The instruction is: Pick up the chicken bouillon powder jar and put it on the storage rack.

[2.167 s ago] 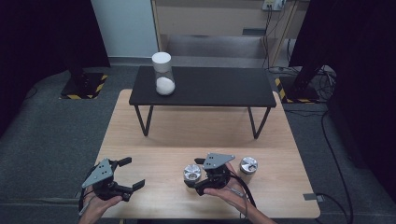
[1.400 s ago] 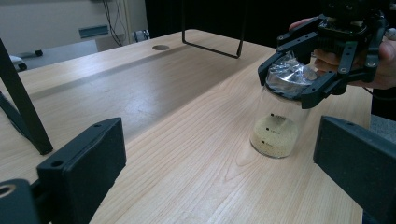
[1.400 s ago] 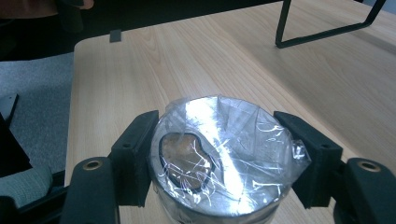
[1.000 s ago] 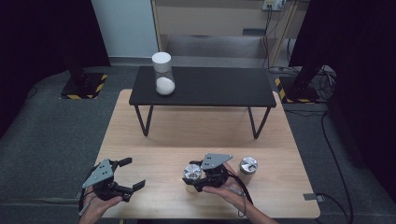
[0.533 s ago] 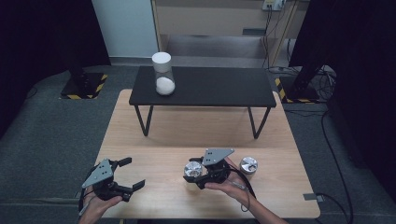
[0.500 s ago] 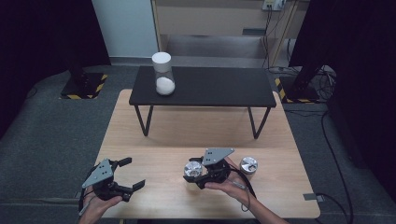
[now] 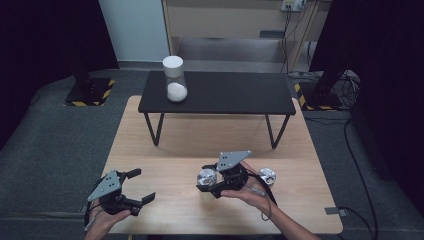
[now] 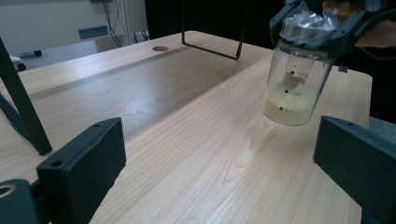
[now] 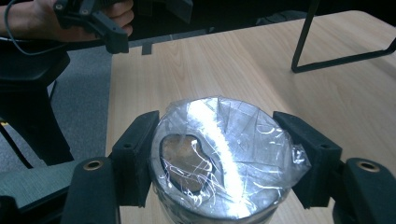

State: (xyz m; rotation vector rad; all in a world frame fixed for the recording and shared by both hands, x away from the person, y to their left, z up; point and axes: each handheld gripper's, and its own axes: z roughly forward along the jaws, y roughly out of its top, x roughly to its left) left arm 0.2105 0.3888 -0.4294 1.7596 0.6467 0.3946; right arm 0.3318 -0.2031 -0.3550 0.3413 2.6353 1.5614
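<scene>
Right claw (image 7: 206,181) clamped on upright jar (image 8: 293,79) at its film-covered top, clear of table (image 7: 200,145). Left claw (image 7: 142,186) apart, empty, farther off.

Count, high view. Grippers: two, the left gripper (image 7: 134,186) and the right gripper (image 7: 206,182). Film-covered clear jars on the wooden table (image 7: 165,150): two, one jar with pale grains (image 7: 206,177) and a second jar (image 7: 267,176). White-lidded jars holding white powder: one (image 7: 174,79). Tables: two, the wooden one and a black low table (image 7: 235,92). Hazard-striped stand bases on the floor: two (image 7: 89,91) (image 7: 317,95).
</scene>
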